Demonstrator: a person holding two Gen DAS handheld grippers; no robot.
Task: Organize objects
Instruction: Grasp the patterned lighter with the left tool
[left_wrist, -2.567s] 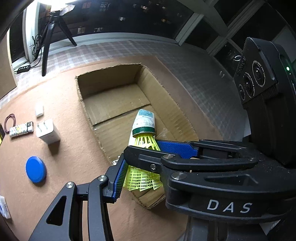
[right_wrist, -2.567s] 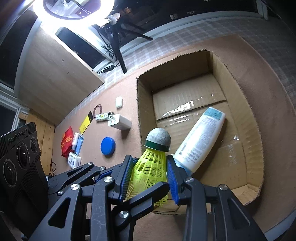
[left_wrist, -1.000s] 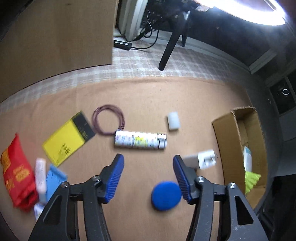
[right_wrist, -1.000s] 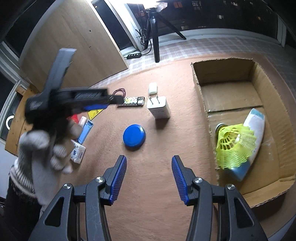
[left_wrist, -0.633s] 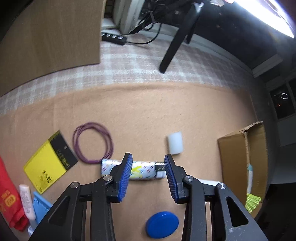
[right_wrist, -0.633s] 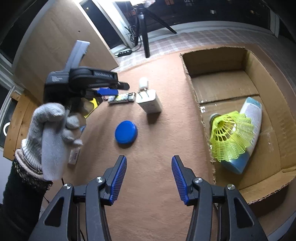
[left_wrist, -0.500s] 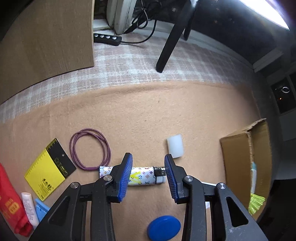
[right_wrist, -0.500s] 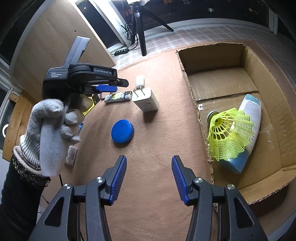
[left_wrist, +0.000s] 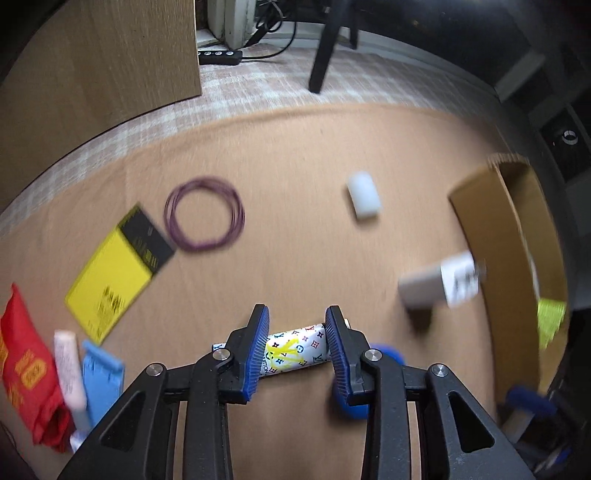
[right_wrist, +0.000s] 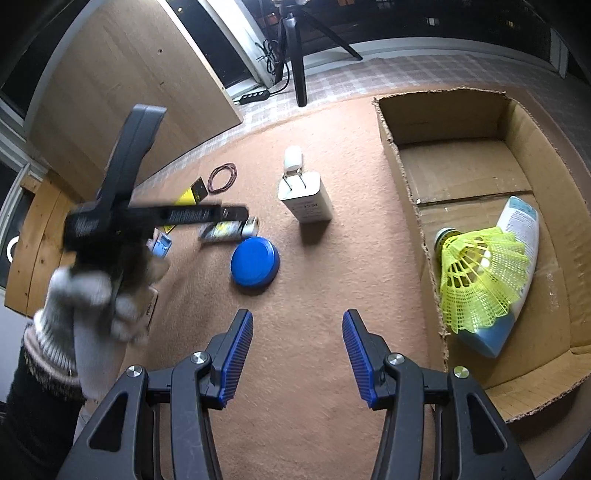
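A white patterned lighter lies crosswise on the tan carpet. My left gripper points steeply down over it, and its blue pads are closing with the lighter's middle showing between them; both its ends run past the pads. The pads do not press on it. In the right wrist view a gloved hand holds that gripper above the lighter. My right gripper hangs open over bare carpet, with nothing between its jaws. The cardboard box holds a yellow shuttlecock and a white bottle.
A blue disc, a white charger and a small white block lie near the lighter. Further left are a purple band, a yellow card, a red packet and small tubes. A tripod and a wooden panel stand behind.
The shuttlecock left my right gripper and now lies in the box. My left gripper swung left, sank onto the lighter and narrowed its jaws. The right gripper has stayed put.
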